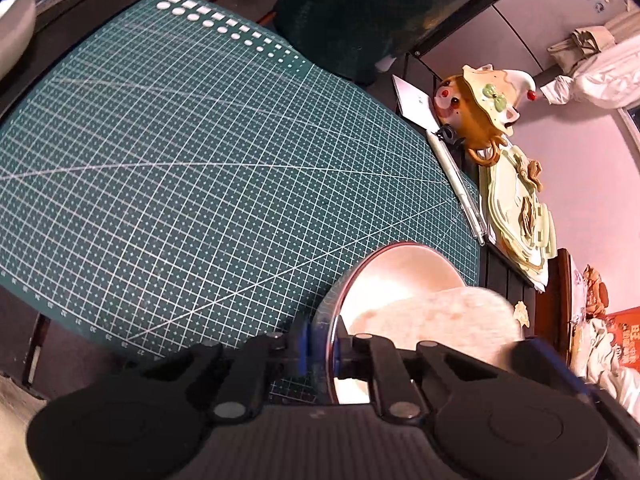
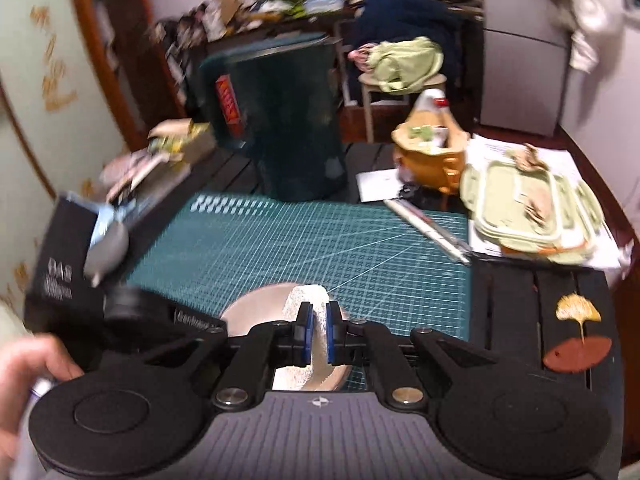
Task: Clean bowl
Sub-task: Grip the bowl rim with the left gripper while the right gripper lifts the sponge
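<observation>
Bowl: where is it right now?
Near edge of the green cutting mat, rim clamped by the left gripper. The right gripper holds a white sponge in the bowl.

A green gridded cutting mat point(image 2: 304, 248) is lying flat on the dark slatted counter point(image 2: 516, 300). A dark green bin point(image 2: 288, 120) is standing at its far edge; an orange animal-shaped teapot point(image 2: 434, 152), a pen point(image 2: 428, 224) and pale green container lids point(image 2: 528, 208) are sitting to the right.
</observation>
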